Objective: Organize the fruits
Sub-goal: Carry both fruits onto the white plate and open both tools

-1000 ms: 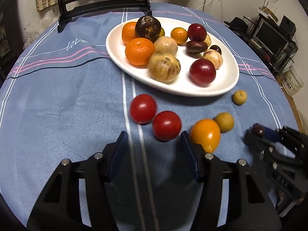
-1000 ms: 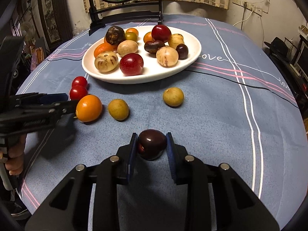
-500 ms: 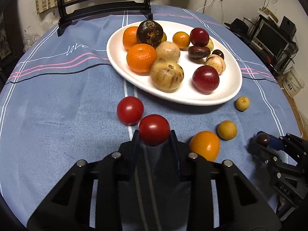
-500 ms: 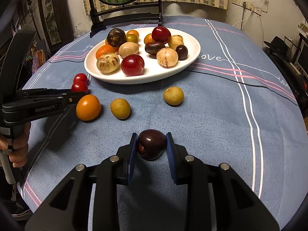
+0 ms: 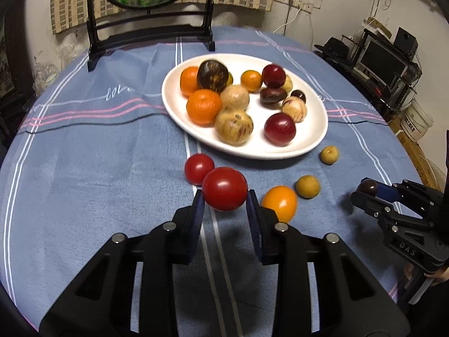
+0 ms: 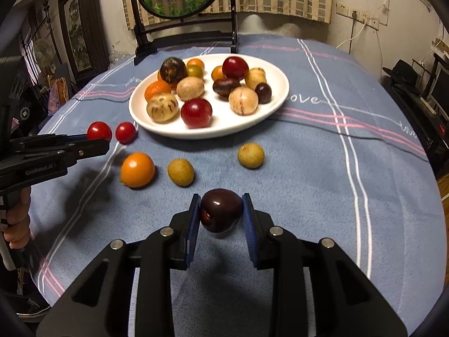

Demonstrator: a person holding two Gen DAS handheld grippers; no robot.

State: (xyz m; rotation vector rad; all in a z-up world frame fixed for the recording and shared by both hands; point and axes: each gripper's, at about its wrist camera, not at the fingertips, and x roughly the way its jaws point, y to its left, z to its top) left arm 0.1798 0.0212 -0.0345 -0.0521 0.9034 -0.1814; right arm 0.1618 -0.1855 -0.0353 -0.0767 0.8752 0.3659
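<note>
Where legible, left hand-held gripper [image 6: 105, 140]: "GenRobot.AI" | tablecloth [image 6: 308, 168]: "love"

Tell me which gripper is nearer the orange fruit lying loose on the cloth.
Left. The left gripper, shut on a red tomato, sits just beside the orange fruit. The right gripper, holding a dark plum, is farther off, past a yellow-green fruit.

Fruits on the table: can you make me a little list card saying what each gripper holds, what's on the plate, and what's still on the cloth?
left gripper: shut on red tomato
right gripper: shut on dark plum
white plate: piled with mixed fruits
loose on blue tablecloth: second red tomato, orange fruit, two small yellow-brown fruits
</note>
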